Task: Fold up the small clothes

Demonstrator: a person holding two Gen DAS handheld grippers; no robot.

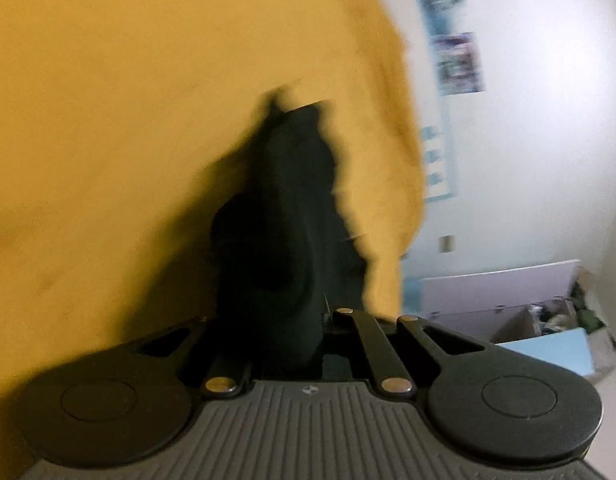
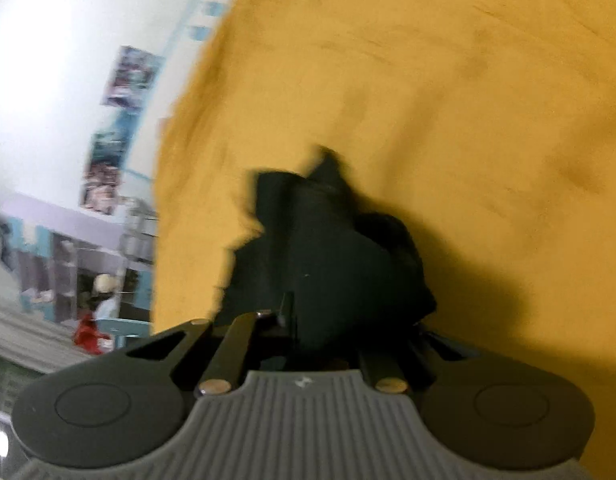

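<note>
No counter shows in either view; both cameras look past a lifted yellow cloth (image 1: pixel 155 112) at a white wall (image 1: pixel 548 120) and the room behind it, all smeared by blur. The cloth hangs in the air and fills most of each picture, to the left side in the left wrist view and to the right side (image 2: pixel 448 100) in the right wrist view. The left gripper (image 1: pixel 291 200) has its dark fingers (image 1: pixel 275 264) pressed together, with the cloth's edge bunched around them, so it appears clamped on the cloth. The right gripper (image 2: pixel 320 232) looks the same, fingers (image 2: pixel 328 264) drawn together with the cloth gathered at them. The left wrist view alone shows a pale lilac box (image 1: pixel 496 292) low on the right, a light blue sheet (image 1: pixel 548 348) in front of it, and a small wall plate (image 1: pixel 448 244). The right wrist view alone shows lilac shelving (image 2: pixel 67 240) with clutter, something red (image 2: pixel 87 336) beside a pale blue piece of furniture (image 2: pixel 123 328), and a dark glossy surface (image 2: pixel 3 420) at the lower left edge. Both views catch photos (image 1: pixel 456 64) taped to the wall along a light blue strip (image 1: pixel 440 160); two or three groups show in the left view, about three (image 2: pixel 107 160) in the right, too blurred to count surely. There is one cloth and there are two grippers.
</note>
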